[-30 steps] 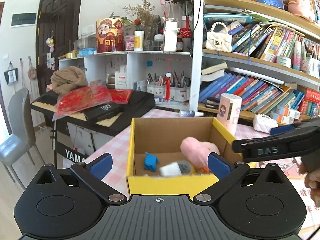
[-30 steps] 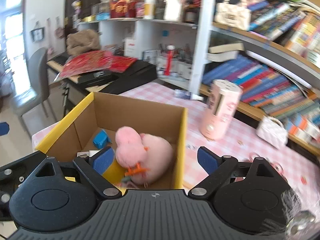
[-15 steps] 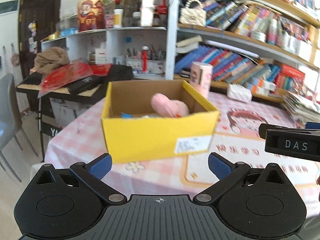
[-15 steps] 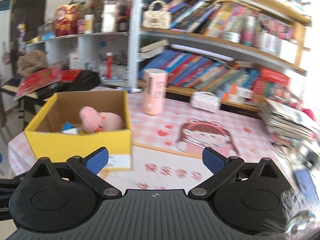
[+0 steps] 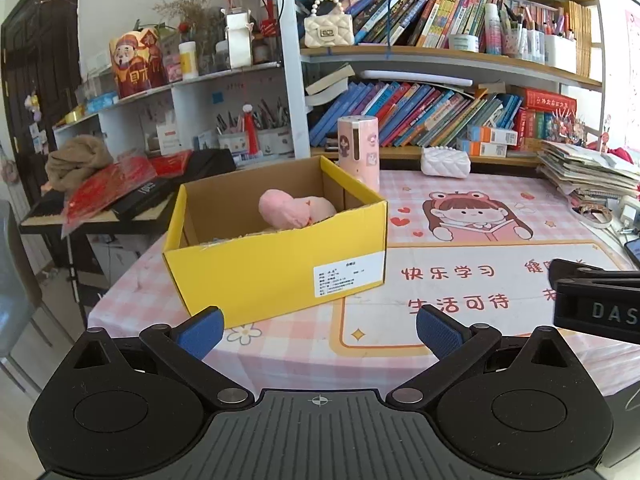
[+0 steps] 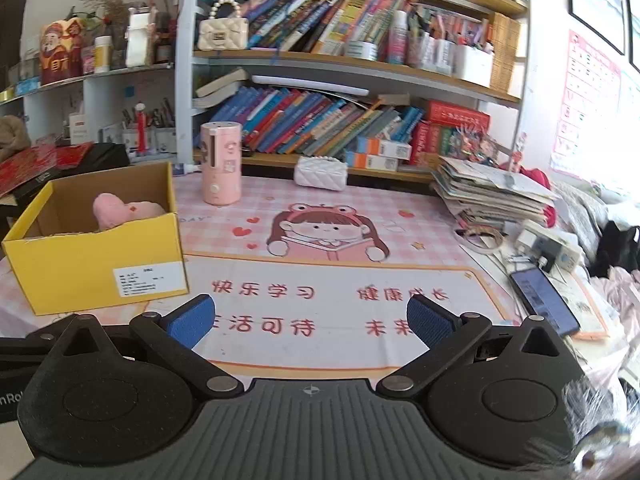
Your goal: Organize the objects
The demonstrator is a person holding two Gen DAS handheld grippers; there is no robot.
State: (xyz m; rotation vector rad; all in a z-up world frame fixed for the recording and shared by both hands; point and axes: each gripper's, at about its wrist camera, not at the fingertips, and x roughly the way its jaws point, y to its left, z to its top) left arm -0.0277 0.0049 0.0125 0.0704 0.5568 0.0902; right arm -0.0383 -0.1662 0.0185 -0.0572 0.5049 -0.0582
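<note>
A yellow cardboard box [image 5: 276,276] stands on the left part of the pink table mat; it also shows in the right wrist view [image 6: 96,268]. A pink plush toy [image 5: 294,208] lies inside it, also seen in the right wrist view [image 6: 120,210]. Other contents are hidden behind the box wall. My left gripper [image 5: 318,332] is open and empty, held back from the table's near edge in front of the box. My right gripper [image 6: 308,320] is open and empty over the mat's front, right of the box. Its side shows in the left wrist view [image 5: 596,304].
A pink cylinder [image 6: 221,163] and a white quilted purse [image 6: 320,174] stand at the back of the table. A paper stack [image 6: 492,194], tape roll [image 6: 482,238], charger and phone [image 6: 544,300] crowd the right side. Bookshelves rise behind. A keyboard [image 5: 132,196] sits left.
Both grippers have drawn back from above the box toward the table's near edge. The box now looks smaller and farther. Both grippers stay open and empty.
</note>
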